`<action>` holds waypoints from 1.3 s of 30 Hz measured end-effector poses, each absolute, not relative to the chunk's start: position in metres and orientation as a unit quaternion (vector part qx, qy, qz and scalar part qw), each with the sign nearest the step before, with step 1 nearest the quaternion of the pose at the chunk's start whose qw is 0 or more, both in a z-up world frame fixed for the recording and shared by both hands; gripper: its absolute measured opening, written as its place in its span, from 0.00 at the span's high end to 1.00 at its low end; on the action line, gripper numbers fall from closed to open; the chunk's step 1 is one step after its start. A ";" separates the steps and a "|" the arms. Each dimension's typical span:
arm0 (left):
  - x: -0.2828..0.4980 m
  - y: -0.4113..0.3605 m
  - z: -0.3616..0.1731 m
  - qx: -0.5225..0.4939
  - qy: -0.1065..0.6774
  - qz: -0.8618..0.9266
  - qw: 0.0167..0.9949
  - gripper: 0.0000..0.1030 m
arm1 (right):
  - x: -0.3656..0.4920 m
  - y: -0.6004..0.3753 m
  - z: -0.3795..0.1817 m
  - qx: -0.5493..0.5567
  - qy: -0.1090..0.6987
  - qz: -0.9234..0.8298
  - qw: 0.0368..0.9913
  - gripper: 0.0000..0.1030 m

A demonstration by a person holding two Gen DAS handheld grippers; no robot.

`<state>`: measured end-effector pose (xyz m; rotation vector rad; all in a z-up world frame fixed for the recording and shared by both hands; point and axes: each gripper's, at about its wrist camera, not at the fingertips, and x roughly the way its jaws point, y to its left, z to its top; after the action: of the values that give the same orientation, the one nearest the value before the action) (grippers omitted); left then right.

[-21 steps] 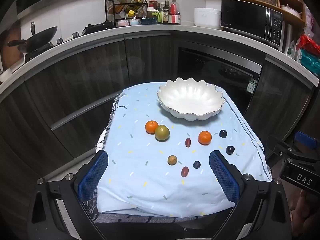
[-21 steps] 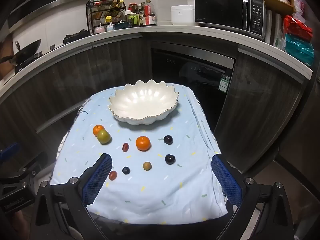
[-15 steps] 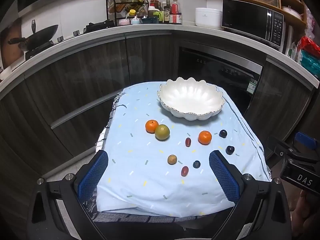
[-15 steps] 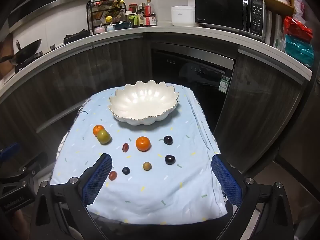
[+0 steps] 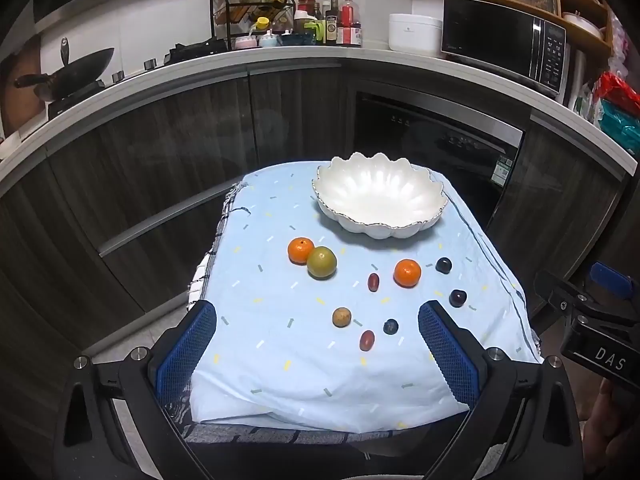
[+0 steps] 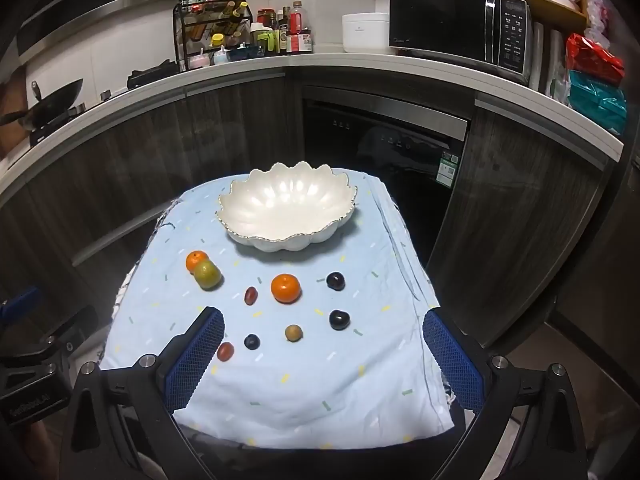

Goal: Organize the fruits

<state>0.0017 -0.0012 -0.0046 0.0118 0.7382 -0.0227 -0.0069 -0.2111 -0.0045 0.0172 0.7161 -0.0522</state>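
Observation:
A white scalloped bowl (image 5: 380,200) (image 6: 286,212) stands empty at the far end of a light blue cloth (image 5: 280,360) (image 6: 304,392). Loose fruit lies in front of it: an orange (image 5: 300,251) touching a green fruit (image 5: 321,262), a second orange (image 5: 407,273) (image 6: 285,288), several small dark plums (image 6: 339,319), red grapes (image 5: 367,340) and a small brown fruit (image 5: 341,317). My left gripper (image 5: 318,342) is open and empty, hovering at the cloth's near edge. My right gripper (image 6: 322,342) is open and empty, likewise at the near edge.
The cloth covers a small table in front of dark kitchen cabinets (image 5: 160,152). A curved counter (image 5: 280,56) behind holds a spice rack, bottles, a rice cooker and a microwave (image 6: 460,28). The other gripper shows at the right edge of the left wrist view (image 5: 592,328).

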 end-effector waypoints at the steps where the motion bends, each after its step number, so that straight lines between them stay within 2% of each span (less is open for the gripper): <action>1: 0.001 -0.002 -0.005 0.006 0.362 -0.012 0.932 0.00 | -0.007 -0.211 -0.004 0.008 0.350 -0.025 0.936 0.02; 39: 0.001 -0.004 -0.006 0.007 0.368 -0.016 0.930 0.00 | -0.008 -0.213 -0.004 0.012 0.348 -0.028 0.937 0.02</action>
<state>0.0013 -0.0038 -0.0061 0.0134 0.7530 -0.0322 -0.0084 -0.2126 -0.0041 0.0240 0.7114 -0.0581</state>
